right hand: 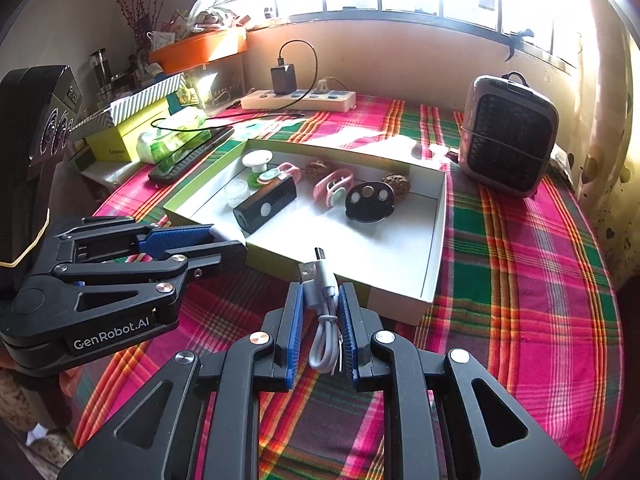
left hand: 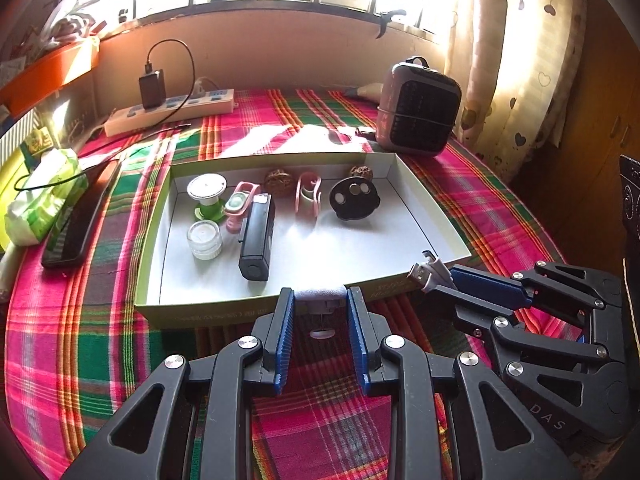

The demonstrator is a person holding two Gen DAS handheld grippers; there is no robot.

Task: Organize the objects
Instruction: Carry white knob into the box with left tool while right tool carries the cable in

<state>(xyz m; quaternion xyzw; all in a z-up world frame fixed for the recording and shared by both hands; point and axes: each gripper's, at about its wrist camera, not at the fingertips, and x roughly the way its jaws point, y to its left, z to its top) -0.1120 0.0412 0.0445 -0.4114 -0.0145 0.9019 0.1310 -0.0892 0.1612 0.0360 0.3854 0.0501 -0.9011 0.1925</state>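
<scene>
Tablecloth (left hand: pixel 100 340): woven plaid cloth, matt, visible thread texture. Box (left hand: pixel 424 216): cardboard, smooth white inside, matt green outer wall. Left gripper (left hand: pixel 320 308) and right gripper (right hand: pixel 320 300): matt black plastic links, bright metal rivets, ribbed blue pads (right hand: pixel 295 320). Coiled cable (right hand: pixel 324 320): smooth pale grey plastic sheath, shiny metal plug. Black device (left hand: pixel 258 236) in box: glossy plastic casing. Small jar (left hand: pixel 204 239): clear, glass-like. Heater (left hand: pixel 416 106): smooth plastic shell, dark grille. Curtain (left hand: pixel 516 60): thin printed cloth.
</scene>
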